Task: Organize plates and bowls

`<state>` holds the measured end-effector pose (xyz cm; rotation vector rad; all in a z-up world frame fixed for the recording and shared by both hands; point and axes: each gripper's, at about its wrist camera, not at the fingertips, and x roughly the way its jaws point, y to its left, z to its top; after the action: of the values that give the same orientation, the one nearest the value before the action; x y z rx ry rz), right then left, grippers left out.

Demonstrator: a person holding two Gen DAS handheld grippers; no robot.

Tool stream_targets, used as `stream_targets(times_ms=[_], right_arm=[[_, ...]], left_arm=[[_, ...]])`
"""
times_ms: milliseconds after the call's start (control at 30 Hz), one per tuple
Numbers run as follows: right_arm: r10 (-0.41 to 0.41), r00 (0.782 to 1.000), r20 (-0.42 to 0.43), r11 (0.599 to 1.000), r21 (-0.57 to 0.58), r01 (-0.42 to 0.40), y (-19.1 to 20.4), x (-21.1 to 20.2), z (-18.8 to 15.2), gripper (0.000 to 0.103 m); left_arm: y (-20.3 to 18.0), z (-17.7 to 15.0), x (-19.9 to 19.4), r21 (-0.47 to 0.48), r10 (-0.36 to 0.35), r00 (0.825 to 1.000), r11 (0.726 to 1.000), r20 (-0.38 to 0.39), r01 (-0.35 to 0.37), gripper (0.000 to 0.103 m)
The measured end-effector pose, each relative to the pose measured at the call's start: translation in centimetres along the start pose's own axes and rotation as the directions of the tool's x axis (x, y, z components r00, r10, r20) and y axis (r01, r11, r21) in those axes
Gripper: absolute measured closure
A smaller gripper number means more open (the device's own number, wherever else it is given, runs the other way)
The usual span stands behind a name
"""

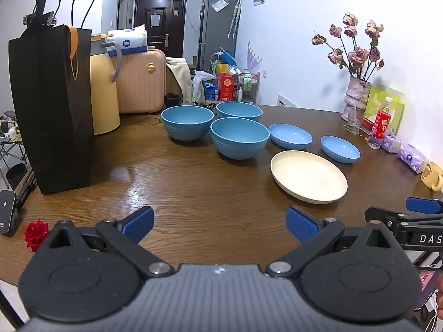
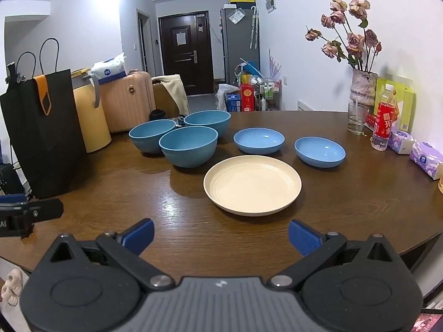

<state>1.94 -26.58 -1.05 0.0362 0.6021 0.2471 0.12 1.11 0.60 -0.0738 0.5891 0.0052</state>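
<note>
Both tools hover over the near edge of the dark wooden counter (image 2: pixel 360 193), side by side. The left tool (image 1: pixel 220 222) has its blue pads spread wide with only bare wood between them, and the right tool (image 2: pixel 221 236) is spread just as wide and grips nothing.

Nearest the right tool lies the cream plate (image 2: pixel 252 184), with open counter in front of it. Beyond it sit two shallow blue plates (image 2: pixel 259 140), apart from each other and from the cream one. To their left three deep blue bowls (image 2: pixel 188 149) cluster close together; whether their rims touch cannot be told.

A tall black paper bag (image 2: pixel 47 135) stands at the counter's left side, close to the bowls' flank. A red rose (image 1: pixel 35 233) lies on the near left edge. Along the right side are tissue packs (image 2: pixel 426 159), a red-labelled bottle (image 2: pixel 384 123), a drinking glass (image 2: pixel 357 118) and a vase of dried roses (image 2: pixel 363 88). A yellow mug (image 1: pixel 432 175) is cut off at the frame edge.

Beyond the counter, suitcases and floor clutter blur together before a dark door.
</note>
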Motion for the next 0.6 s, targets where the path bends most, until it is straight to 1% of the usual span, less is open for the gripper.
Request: stream_targets(times_ms=[500,600], right_arm=[[-0.003,1.000,0.005,1.000,-0.007,0.003,0.4,0.2,-0.3,0.000],[-0.003,1.000,0.004,1.000,-0.006,0.003,0.4,0.2,-0.3,0.000]], left_arm=[[0.3,0.2,-0.2,-0.003,-0.002,1.000,1.000,0.004,0.002,0.000],[1.1,0.1,0.0,-0.013,-0.003,1.000,1.000,0.004,0.003,0.000]])
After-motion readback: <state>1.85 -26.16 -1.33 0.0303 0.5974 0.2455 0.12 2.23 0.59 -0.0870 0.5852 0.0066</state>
